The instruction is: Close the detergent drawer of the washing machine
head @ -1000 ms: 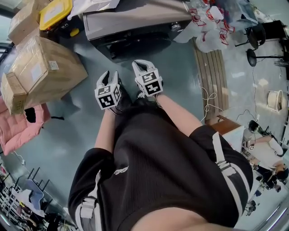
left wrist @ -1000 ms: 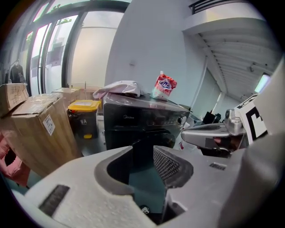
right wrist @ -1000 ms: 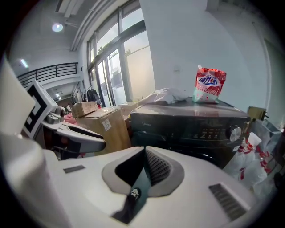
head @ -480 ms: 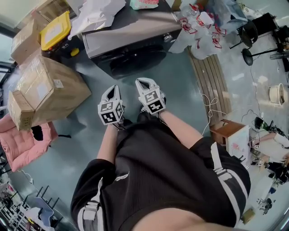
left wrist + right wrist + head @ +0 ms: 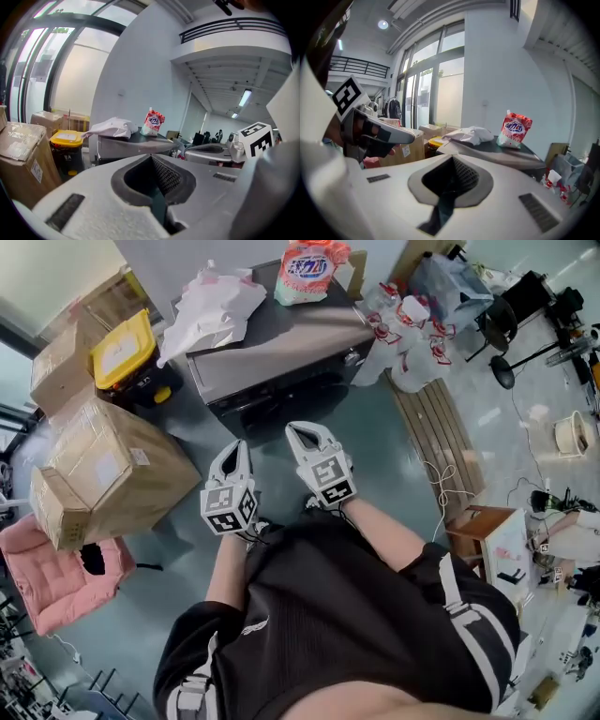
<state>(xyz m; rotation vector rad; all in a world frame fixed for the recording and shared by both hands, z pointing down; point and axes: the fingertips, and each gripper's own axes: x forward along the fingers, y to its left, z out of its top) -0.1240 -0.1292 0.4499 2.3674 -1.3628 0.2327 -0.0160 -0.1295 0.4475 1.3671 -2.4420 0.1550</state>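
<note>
The washing machine (image 5: 281, 341) stands on the floor (image 5: 394, 456) ahead of the person, its long axis running across the head view with the right end raised, its dark front turned toward the person. Its detergent drawer cannot be made out in any view. A detergent pouch (image 5: 307, 273) stands upright and a white bag (image 5: 211, 306) lies on its grey top. The left gripper (image 5: 232, 457) and right gripper (image 5: 307, 435) hang side by side, apart from the machine, both pointing at its front. The left fingers (image 5: 93, 206) are pressed together, empty; the right fingers (image 5: 511, 197) likewise. A cardboard box (image 5: 112, 474) sits to the left.
</note>
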